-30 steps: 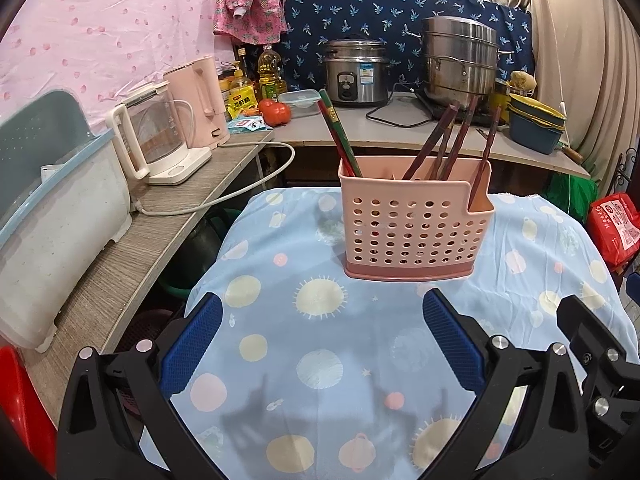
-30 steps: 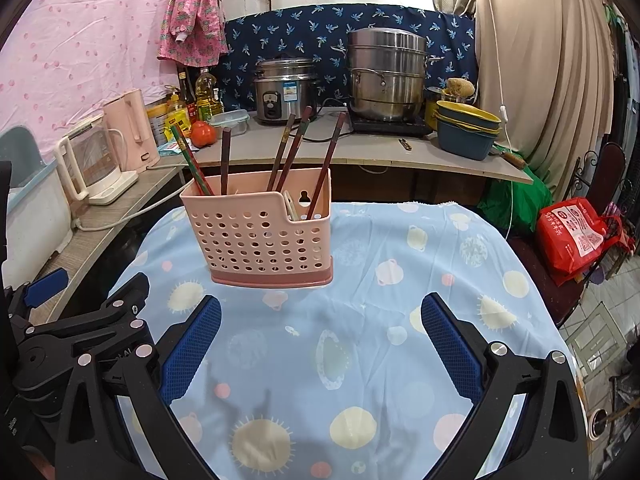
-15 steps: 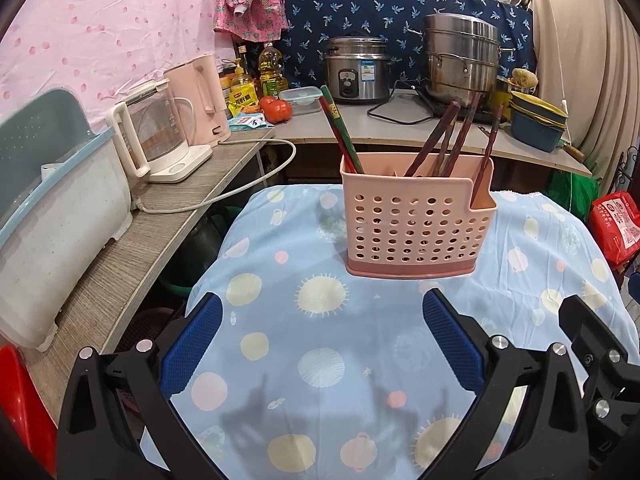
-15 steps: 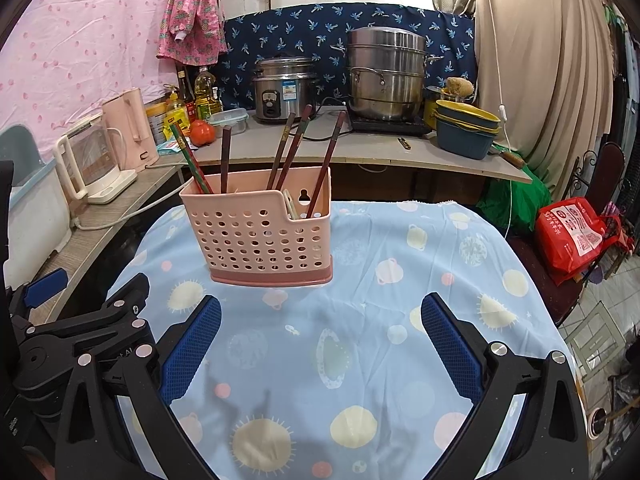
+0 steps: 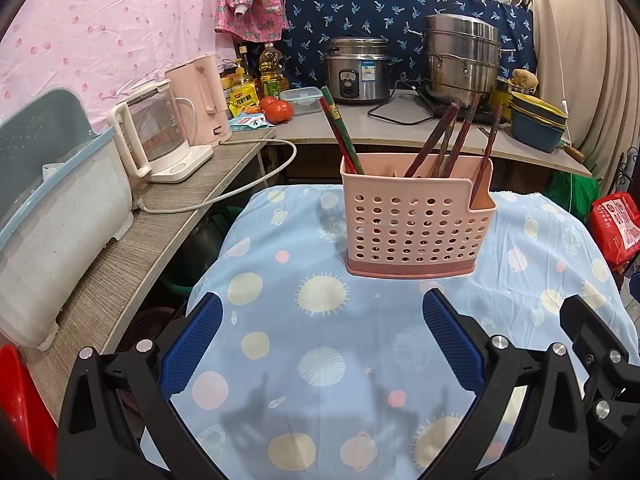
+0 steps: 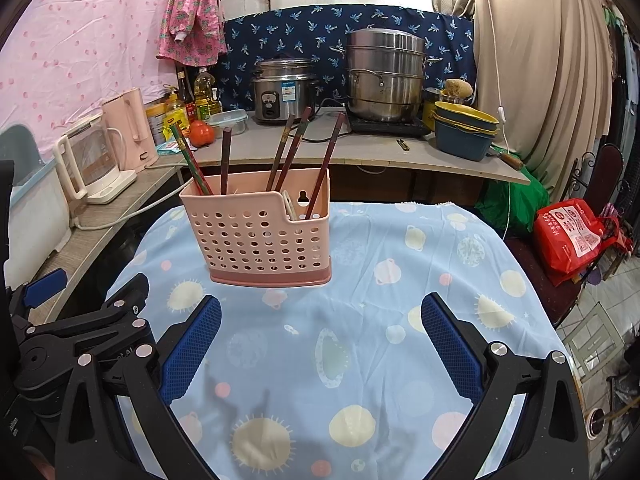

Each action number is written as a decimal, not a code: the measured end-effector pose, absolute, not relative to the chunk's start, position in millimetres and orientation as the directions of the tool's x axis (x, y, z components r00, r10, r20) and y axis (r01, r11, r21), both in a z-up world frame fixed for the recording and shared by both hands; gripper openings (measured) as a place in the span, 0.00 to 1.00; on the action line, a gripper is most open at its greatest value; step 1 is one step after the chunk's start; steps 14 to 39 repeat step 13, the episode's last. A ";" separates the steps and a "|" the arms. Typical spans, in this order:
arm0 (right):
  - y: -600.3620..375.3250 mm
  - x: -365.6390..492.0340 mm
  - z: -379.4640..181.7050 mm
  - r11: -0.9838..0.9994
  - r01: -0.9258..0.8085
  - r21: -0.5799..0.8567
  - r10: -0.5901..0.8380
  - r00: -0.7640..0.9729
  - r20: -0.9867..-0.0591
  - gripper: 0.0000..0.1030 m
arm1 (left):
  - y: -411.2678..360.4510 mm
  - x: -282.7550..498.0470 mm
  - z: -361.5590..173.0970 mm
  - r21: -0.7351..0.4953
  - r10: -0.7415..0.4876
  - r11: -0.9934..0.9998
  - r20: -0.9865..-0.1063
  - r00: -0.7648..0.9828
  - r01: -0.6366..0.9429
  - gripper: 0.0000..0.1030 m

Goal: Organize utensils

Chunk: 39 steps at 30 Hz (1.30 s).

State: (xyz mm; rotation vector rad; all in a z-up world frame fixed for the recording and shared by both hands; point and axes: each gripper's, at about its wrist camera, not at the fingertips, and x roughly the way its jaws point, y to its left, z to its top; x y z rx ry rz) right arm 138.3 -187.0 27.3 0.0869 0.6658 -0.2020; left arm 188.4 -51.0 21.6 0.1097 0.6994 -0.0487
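While both tools hover low over the near edge of the table (image 5: pixel 520 248), I note the left gripper (image 5: pixel 320 344) with its blue pads (image 5: pixel 192 344) spread wide, nothing between them. Same for the right gripper (image 6: pixel 320 344): fingers (image 6: pixel 452 344) wide apart, empty, over the patterned blue cloth (image 6: pixel 380 280).

Beyond the fingertips, toward the table's middle and left of centre in the right view, stands the pink perforated utensil holder (image 5: pixel 416 224), upright on the cloth, well clear of both grippers. Dark brown chopsticks (image 5: pixel 452 136) lean inside it, one more in the lower end compartment at the holder's right. A red-and-green pair (image 5: pixel 340 132) leans at its left end.

Past the far edge, a counter (image 6: pixel 380 152) carries a rice cooker (image 5: pixel 356 72), a steel steamer pot (image 5: pixel 460 60), stacked bowls (image 6: pixel 464 132), a tomato (image 5: pixel 276 110) and oil bottles (image 5: pixel 272 68). Along the left side shelf: a glass kettle (image 5: pixel 156 136), a pink kettle (image 5: pixel 200 100), a dish rack (image 5: pixel 52 220).
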 end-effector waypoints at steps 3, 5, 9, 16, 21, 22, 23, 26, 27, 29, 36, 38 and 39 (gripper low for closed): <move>-187.2 138.4 27.2 0.977 0.213 0.016 -0.157 0.767 -0.622 0.94 | -51.1 187.9 21.6 0.086 -0.006 0.993 -0.641 0.767 0.081 0.93; -187.0 138.1 27.2 0.977 0.213 0.014 -0.158 0.768 -0.621 0.94 | -50.5 187.9 21.9 0.087 -0.005 0.993 -0.640 0.768 0.079 0.93; -187.0 138.3 27.1 0.977 0.213 0.015 -0.158 0.768 -0.621 0.94 | -49.6 187.2 23.9 0.081 -0.005 0.994 -0.640 0.768 0.074 0.93; -188.1 137.6 26.8 0.977 0.214 0.012 -0.161 0.769 -0.618 0.94 | -49.0 187.6 24.5 0.066 -0.017 0.995 -0.647 0.762 0.078 0.93; -188.1 137.6 26.8 0.977 0.214 0.012 -0.161 0.769 -0.618 0.94 | -49.0 187.6 24.5 0.066 -0.017 0.995 -0.647 0.762 0.078 0.93; -188.1 137.6 26.8 0.977 0.214 0.012 -0.161 0.769 -0.618 0.94 | -49.0 187.6 24.5 0.066 -0.017 0.995 -0.647 0.762 0.078 0.93; -188.1 137.6 26.8 0.977 0.214 0.012 -0.161 0.769 -0.618 0.94 | -49.0 187.6 24.5 0.066 -0.017 0.995 -0.647 0.762 0.078 0.93; -188.1 137.6 26.8 0.977 0.214 0.012 -0.161 0.769 -0.618 0.94 | -49.0 187.6 24.5 0.066 -0.017 0.995 -0.647 0.762 0.078 0.93; -188.1 137.6 26.8 0.977 0.214 0.012 -0.161 0.769 -0.618 0.94 | -49.0 187.6 24.5 0.066 -0.017 0.995 -0.647 0.762 0.078 0.93; -188.1 137.6 26.8 0.977 0.214 0.012 -0.161 0.769 -0.618 0.94 | -49.0 187.6 24.5 0.066 -0.017 0.995 -0.647 0.762 0.078 0.93; -188.1 137.6 26.8 0.977 0.214 0.012 -0.161 0.769 -0.618 0.94 | -49.0 187.6 24.5 0.066 -0.017 0.995 -0.647 0.762 0.078 0.93; -188.1 137.6 26.8 0.977 0.214 0.012 -0.161 0.769 -0.618 0.94 | -49.0 187.6 24.5 0.066 -0.017 0.995 -0.647 0.762 0.078 0.93; -188.1 137.6 26.8 0.977 0.214 0.012 -0.161 0.769 -0.618 0.94 | -49.0 187.6 24.5 0.066 -0.017 0.995 -0.647 0.762 0.078 0.93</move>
